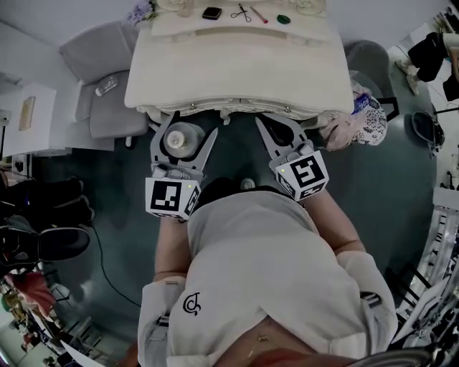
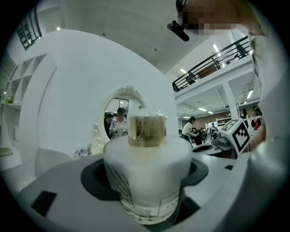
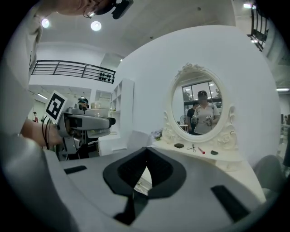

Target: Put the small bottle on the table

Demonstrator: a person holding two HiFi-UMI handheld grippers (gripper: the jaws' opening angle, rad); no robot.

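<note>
A small white frosted bottle [image 1: 181, 137] with a gold band under its clear cap [image 2: 146, 130] stands upright between the jaws of my left gripper [image 1: 183, 130], which is shut on the bottle's body [image 2: 147, 176]. It hangs just before the front edge of the white dressing table [image 1: 237, 79], below the tabletop. My right gripper [image 1: 278, 133] is beside it to the right, shut with nothing in it; its dark pads [image 3: 156, 174] meet in the right gripper view. The oval mirror [image 3: 199, 106] stands at the table's back.
On the table's far strip lie a black case [image 1: 211, 13], scissors [image 1: 242, 12], a red pen [image 1: 259, 14] and a green item [image 1: 284, 19]. A grey chair [image 1: 100, 79] with a small clear bottle [image 1: 106, 86] stands at the left. A floral cloth [image 1: 362, 118] hangs at the right.
</note>
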